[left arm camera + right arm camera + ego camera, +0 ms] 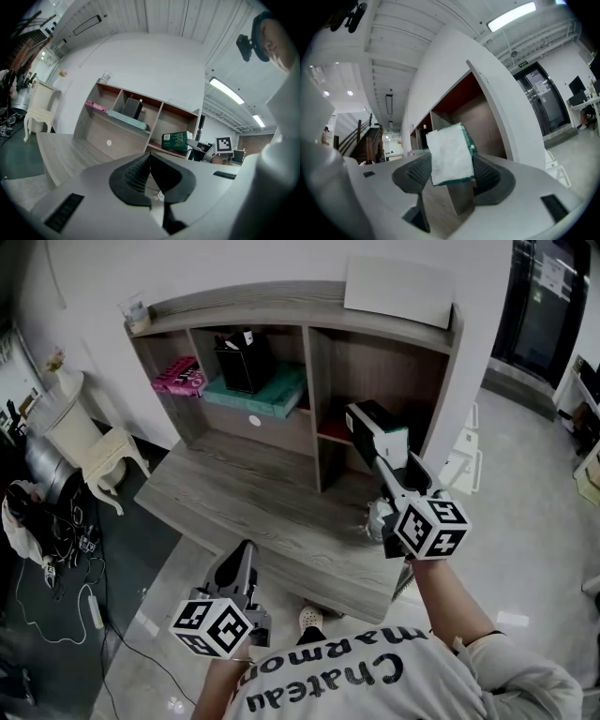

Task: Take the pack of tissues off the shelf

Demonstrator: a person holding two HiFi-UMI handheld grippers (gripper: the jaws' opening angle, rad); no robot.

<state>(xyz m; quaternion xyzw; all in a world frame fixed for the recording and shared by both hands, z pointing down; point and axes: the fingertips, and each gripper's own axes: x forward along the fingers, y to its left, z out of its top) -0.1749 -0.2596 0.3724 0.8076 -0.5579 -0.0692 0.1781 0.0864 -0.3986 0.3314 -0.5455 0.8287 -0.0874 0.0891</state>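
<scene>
While my right claw (pixel 451 165) clamps pack (pixel 447 149) | I draw it straight out, clear of shelf (pixel 281 301) wall | left claw (pixel 150 164) closed, empty

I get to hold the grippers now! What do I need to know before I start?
Right gripper: shut on the pack of tissues, held level at the mouth of the lower right compartment of the shelf.
Left gripper: shut, empty, low in front of the desk.
Done: the pack is gripped and looks just clear of the shelf board.
Left: draw the pack fully out of the shelf, probably toward you, without loosening the grip.
</scene>
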